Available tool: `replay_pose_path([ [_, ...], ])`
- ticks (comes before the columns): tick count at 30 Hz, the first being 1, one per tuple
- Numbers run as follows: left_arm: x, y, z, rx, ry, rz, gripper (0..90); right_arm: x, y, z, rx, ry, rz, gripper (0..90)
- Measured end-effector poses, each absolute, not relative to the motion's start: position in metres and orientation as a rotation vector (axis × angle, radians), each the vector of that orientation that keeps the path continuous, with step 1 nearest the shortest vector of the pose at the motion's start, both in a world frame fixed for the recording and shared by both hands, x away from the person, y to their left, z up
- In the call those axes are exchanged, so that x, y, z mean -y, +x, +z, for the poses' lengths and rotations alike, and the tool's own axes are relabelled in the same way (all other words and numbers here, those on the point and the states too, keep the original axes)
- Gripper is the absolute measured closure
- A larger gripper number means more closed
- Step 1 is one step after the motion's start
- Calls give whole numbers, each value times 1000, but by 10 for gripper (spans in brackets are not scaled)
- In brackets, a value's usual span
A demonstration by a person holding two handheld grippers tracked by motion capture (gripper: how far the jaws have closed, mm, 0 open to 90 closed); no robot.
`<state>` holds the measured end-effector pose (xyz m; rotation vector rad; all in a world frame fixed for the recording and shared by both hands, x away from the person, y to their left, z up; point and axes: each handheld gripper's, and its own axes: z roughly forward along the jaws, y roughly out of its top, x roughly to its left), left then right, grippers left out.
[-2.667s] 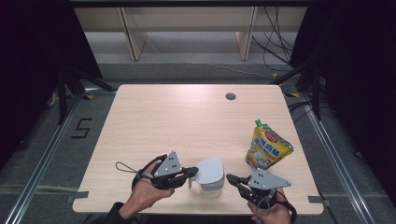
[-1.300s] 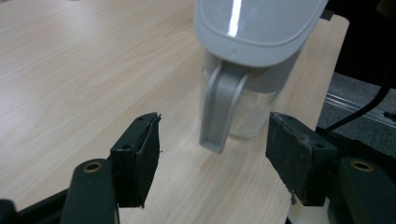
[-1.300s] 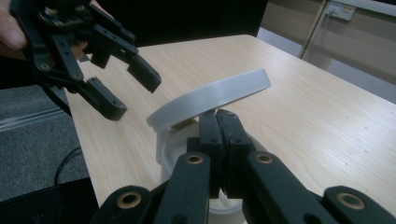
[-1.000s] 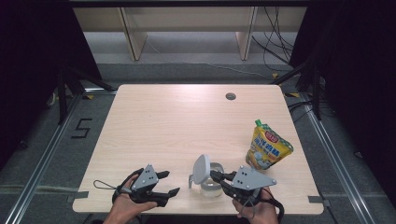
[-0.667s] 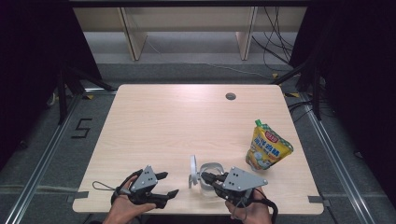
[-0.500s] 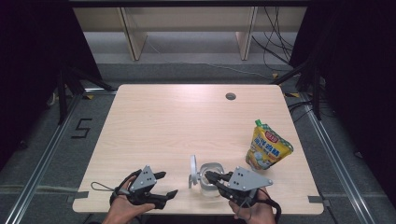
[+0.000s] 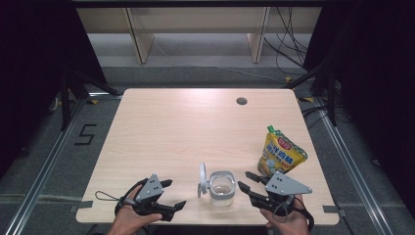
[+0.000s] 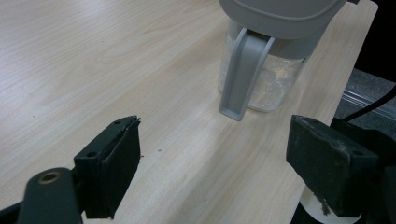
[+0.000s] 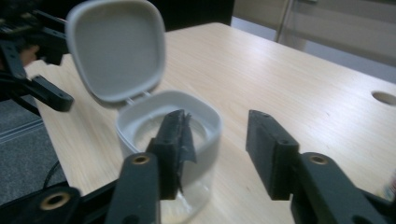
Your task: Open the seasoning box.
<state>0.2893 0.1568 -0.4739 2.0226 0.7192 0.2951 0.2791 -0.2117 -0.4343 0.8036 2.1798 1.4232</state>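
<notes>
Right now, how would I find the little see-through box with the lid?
Look at the near edge of the wooden table, between the left claw and the right claw. The clear container stands there with its grey hinged lid flipped up. Unlike the yellow snack pouch to its right, it is transparent and open.

The left gripper (image 7: 171, 193) rests wide open; the right gripper (image 7: 244, 182) has just been opening, nothing between its jaws.
</notes>
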Motion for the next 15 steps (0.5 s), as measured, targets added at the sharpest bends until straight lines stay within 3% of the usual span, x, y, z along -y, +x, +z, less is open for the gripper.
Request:
replay_pose_path([
  [9, -157, 291, -474, -693, 2026, 296, 162, 245, 274, -449, -2118, 960, 1403, 424],
  [15, -156, 290, -474, -702, 2042, 307, 162, 263, 270, -453, -2060, 1031, 1340, 420],
])
